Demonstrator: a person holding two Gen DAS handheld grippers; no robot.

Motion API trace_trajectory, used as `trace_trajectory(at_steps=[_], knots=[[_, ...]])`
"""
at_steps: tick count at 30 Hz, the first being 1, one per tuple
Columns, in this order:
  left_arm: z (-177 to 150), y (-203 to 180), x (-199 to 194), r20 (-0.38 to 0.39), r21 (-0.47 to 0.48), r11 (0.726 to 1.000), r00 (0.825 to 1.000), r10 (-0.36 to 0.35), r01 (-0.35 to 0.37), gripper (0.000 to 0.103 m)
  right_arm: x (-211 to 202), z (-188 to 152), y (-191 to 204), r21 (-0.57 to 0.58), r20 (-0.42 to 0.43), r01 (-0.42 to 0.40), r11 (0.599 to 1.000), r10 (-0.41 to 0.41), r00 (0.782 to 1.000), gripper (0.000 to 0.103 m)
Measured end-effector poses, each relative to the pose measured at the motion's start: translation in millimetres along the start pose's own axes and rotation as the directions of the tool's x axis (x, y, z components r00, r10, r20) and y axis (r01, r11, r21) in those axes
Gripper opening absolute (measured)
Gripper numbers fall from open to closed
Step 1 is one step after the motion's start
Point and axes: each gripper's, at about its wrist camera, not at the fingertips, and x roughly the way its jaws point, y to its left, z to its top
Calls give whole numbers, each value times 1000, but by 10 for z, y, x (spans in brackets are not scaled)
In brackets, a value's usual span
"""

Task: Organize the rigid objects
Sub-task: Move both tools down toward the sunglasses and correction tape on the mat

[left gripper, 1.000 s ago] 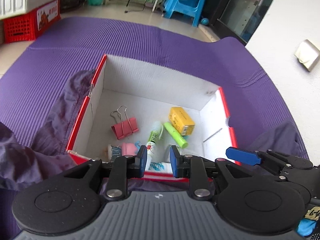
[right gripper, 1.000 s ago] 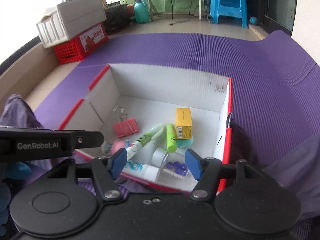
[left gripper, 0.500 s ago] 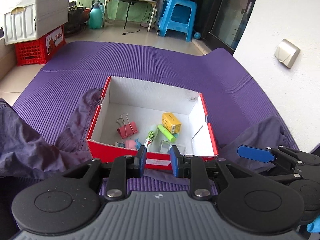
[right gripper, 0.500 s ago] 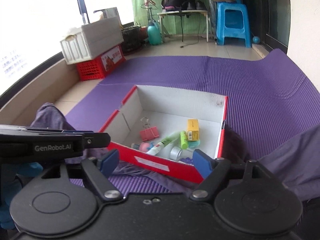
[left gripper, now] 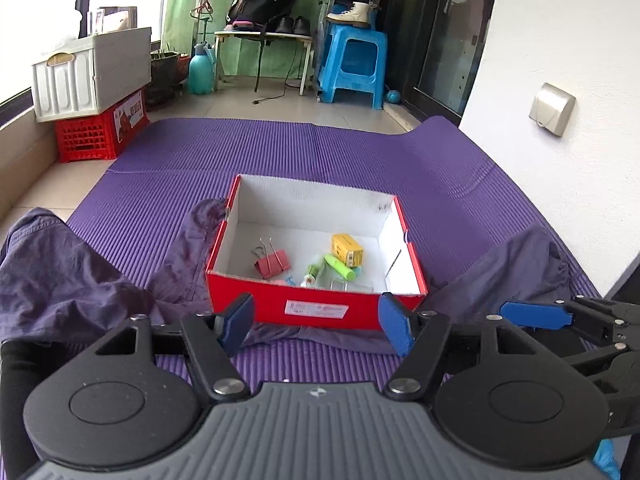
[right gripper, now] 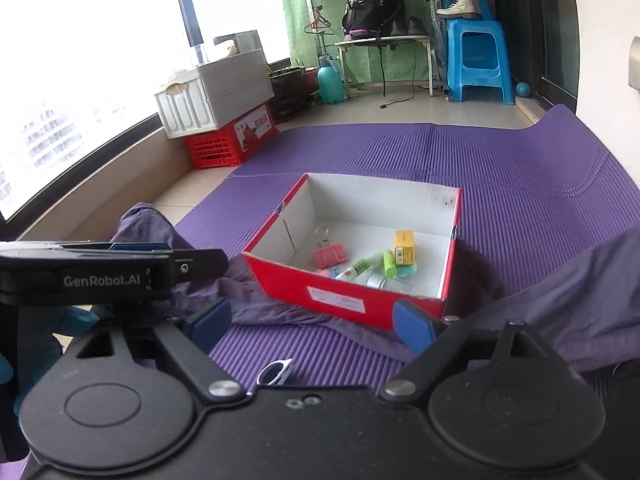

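Note:
A red box with a white inside [left gripper: 248, 304] [right gripper: 280, 280] sits on the purple mat. It holds a pink binder clip [left gripper: 272, 262] [right gripper: 330, 256], a yellow carton [left gripper: 347, 250] [right gripper: 404, 249], a green marker [left gripper: 339, 266] [right gripper: 389, 262], a tube [right gripper: 358, 269] and a small clear container [right gripper: 376, 280]. My left gripper [left gripper: 316, 322] is open and empty, in front of the box. My right gripper [right gripper: 312, 326] is open and empty, also in front of it. White sunglasses [right gripper: 276, 372] lie on the mat just under the right gripper.
A dark purple garment [left gripper: 80, 280] [right gripper: 560, 300] lies crumpled around the box's near side. A red crate [left gripper: 96, 132] with a white bin on it stands far left. A blue stool [left gripper: 352, 68] and a white wall [left gripper: 560, 160] are at the right.
Both grippers pulled back and up from over the box. The left gripper's jaws opened from nearly shut to wide. The sunglasses have come into the right wrist view.

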Motion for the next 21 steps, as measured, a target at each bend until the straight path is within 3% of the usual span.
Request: trace_trajectory(at_steps=[11, 15, 21], knots=[[-310, -50, -215, -10, 7, 1000, 1000, 3, -3, 72, -274, -307, 51, 21, 3, -23, 999, 23, 1000, 97], [-397, -59, -278, -10, 3, 1000, 1000, 9, -9, 83, -364, -446, 99, -7, 6, -6, 1000, 6, 1000, 101], [-565, -11, -301, -36, -15, 1000, 999, 16, -17, 84, -387, -633, 42, 14, -22, 2, 1000, -2, 1000, 101]])
